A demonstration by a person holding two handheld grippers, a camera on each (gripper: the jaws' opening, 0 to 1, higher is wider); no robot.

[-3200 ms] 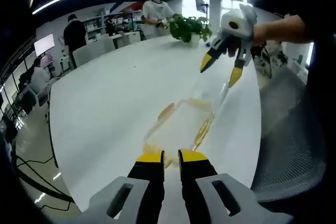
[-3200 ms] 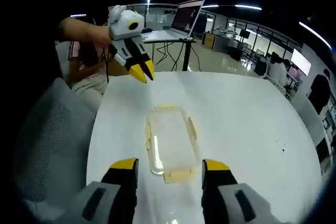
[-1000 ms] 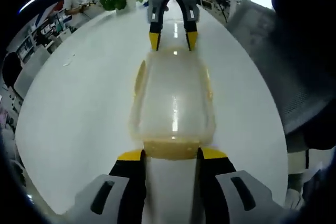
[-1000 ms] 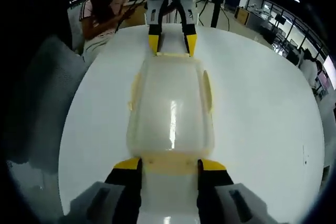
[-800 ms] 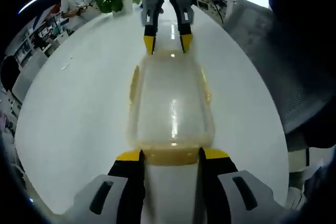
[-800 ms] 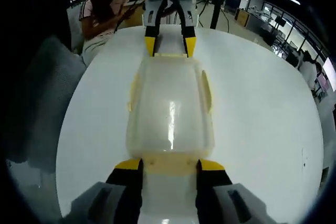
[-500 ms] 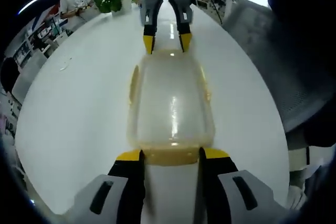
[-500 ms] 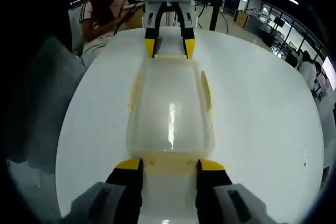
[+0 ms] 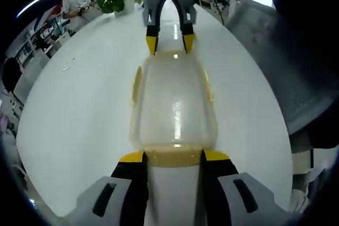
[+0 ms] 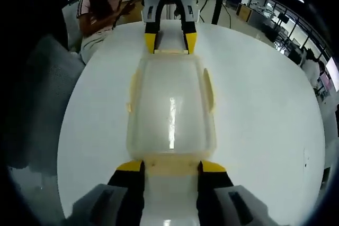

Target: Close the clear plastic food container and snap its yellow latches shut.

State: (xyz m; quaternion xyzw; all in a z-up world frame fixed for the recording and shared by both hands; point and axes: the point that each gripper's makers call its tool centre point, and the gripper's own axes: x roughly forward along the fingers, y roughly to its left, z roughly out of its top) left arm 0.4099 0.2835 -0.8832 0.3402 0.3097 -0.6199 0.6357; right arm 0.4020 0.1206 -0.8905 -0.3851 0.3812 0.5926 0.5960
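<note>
The clear container (image 9: 174, 107) lies lengthwise on the white surface (image 9: 79, 104), lid already down, and serves as the landmark here. The left claw (image 9: 174, 156) sits at one short end of it, jaws spread to either side of that end's yellow latch (image 9: 174, 156). The right claw (image 10: 170, 166) mirrors this at the opposite short end, jaws spread around its own latch (image 10: 170, 164). Placing one claw at each end likely braces the container so it cannot slide while the end latches are pressed. The side latches (image 10: 210, 91) along the container's long edges appear to stick out, probably unsnapped.
</note>
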